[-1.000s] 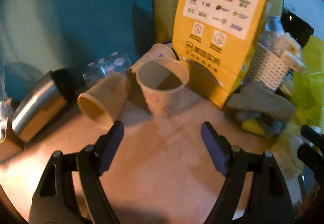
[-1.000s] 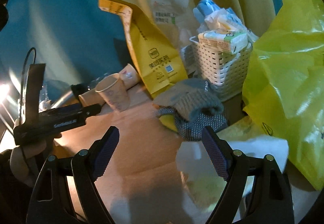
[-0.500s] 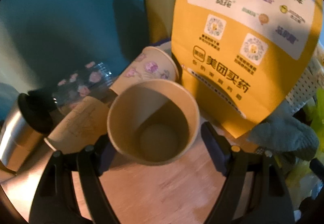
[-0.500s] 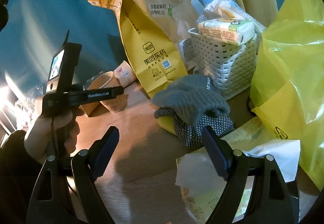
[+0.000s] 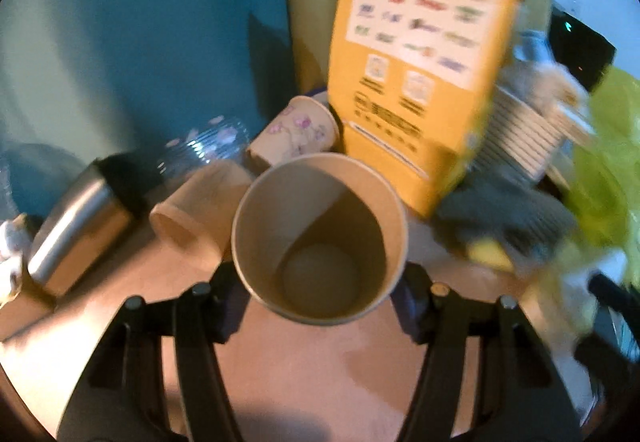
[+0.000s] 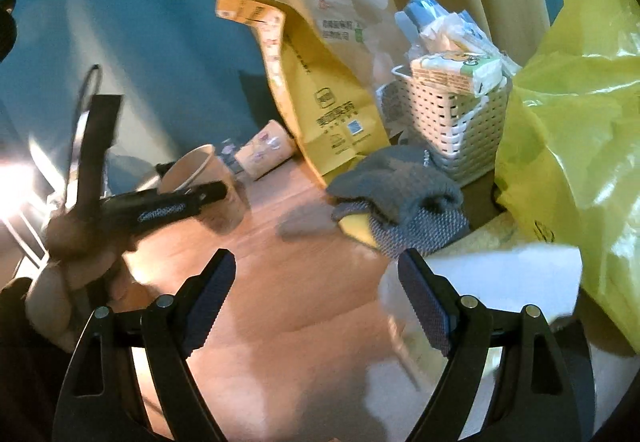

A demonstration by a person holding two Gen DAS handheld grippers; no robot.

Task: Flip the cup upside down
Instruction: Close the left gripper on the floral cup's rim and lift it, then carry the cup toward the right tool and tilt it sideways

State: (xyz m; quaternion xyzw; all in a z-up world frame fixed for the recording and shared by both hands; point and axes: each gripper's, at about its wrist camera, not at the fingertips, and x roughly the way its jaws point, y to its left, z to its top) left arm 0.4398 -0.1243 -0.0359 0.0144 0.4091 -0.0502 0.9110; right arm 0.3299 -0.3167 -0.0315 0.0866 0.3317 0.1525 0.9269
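An upright paper cup (image 5: 320, 238) with an open mouth fills the middle of the left wrist view, and I look down into it. My left gripper (image 5: 320, 294) has a finger on each side of the cup and is shut on it. In the right wrist view the same cup (image 6: 208, 186) stands on the wooden table with the left gripper across it. My right gripper (image 6: 318, 302) is open and empty, low over the table, well to the right of the cup.
Two paper cups (image 5: 200, 214) (image 5: 296, 134) lie on their sides behind it, beside a steel flask (image 5: 76, 230) and a glass. A yellow paper bag (image 5: 420, 82), grey gloves (image 6: 400, 202), a white basket (image 6: 456, 122) and a yellow plastic bag (image 6: 580, 122) crowd the right.
My left gripper closed in around the upright cup and its fingers came together on it. The right gripper stayed open and shifted only slightly.
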